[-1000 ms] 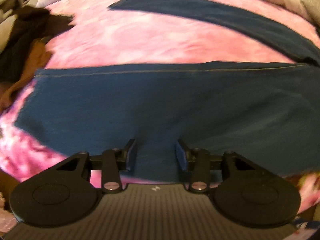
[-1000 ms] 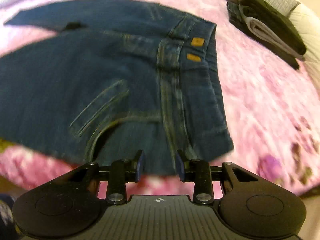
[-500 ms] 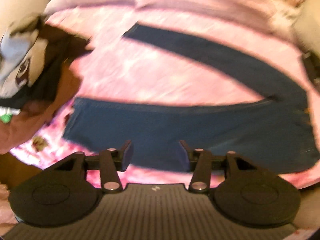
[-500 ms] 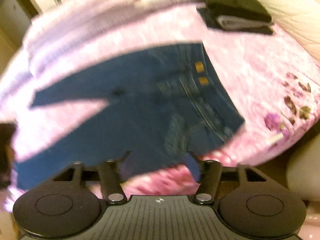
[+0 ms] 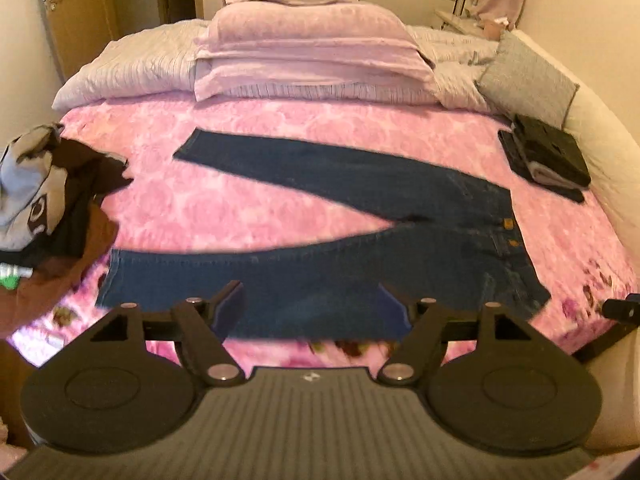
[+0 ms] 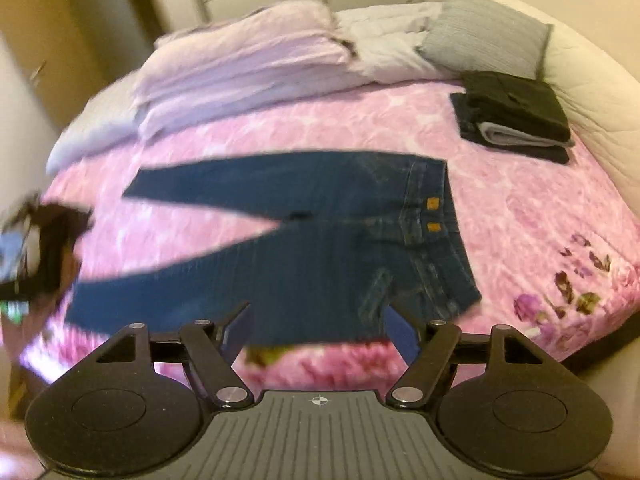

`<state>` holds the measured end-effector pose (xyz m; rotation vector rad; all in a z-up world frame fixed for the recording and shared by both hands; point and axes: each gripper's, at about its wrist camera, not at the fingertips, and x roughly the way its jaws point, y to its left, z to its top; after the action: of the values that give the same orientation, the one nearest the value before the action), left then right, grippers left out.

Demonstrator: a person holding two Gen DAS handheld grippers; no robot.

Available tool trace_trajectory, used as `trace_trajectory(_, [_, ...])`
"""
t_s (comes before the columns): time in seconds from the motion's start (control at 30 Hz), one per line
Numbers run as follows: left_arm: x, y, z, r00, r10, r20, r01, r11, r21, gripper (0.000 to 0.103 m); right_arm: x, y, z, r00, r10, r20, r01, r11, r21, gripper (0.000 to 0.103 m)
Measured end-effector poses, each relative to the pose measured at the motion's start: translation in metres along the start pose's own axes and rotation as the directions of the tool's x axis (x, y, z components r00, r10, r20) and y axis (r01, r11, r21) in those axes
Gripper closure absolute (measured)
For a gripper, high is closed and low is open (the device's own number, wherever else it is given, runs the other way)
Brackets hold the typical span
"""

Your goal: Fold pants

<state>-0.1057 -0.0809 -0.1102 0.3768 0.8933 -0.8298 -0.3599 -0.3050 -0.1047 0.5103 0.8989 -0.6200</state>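
Dark blue jeans (image 5: 360, 272) (image 6: 304, 248) lie flat on the pink bedspread (image 5: 240, 204), legs spread in a V toward the left, waistband with two tan tags at the right. My left gripper (image 5: 312, 308) hangs well above the near leg, its jaws opening with nothing between them. My right gripper (image 6: 318, 328) is high over the near edge below the seat of the jeans, jaws opening wide and empty. A bit of the right gripper (image 5: 620, 312) shows at the right edge of the left wrist view.
A stack of folded dark clothes (image 5: 548, 156) (image 6: 516, 120) sits at the right side of the bed. A heap of unfolded brown, black and grey garments (image 5: 44, 204) lies at the left edge. Lilac pillows (image 5: 308, 52) and a grey cushion (image 6: 484, 36) line the headboard end.
Both grippers rose far above the jeans and pulled back, so the whole bed shows now. Both sets of jaws spread wider; the jeans stayed flat on the bed.
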Motion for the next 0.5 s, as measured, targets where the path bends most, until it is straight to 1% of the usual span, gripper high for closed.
trace_trajectory(0.07, [-0.012,-0.009,-0.018,1.0,0.008,-0.017,-0.008,1.0,0.01,0.033,-0.007,0.0,-0.021,1.0,0.003,-0.01,-0.004,1.0,-0.029,0.033])
trace_trajectory(0.23, [-0.044,-0.029,-0.06,0.998,0.024,-0.049,-0.023,1.0,0.022,0.033,-0.033,-0.007,-0.06,1.0,0.013,-0.016,-0.014,0.999,-0.034,0.033])
trace_trajectory(0.33, [-0.062,-0.036,-0.074,0.998,0.034,-0.045,-0.032,0.999,0.03,0.033,-0.048,-0.009,-0.073,1.0,0.021,-0.006,-0.021,0.999,-0.045,0.033])
trace_trajectory(0.5, [-0.085,-0.045,-0.089,0.998,0.059,-0.018,-0.059,0.998,0.035,0.03,-0.067,-0.008,-0.083,0.999,0.028,0.025,-0.026,0.997,-0.075,0.033])
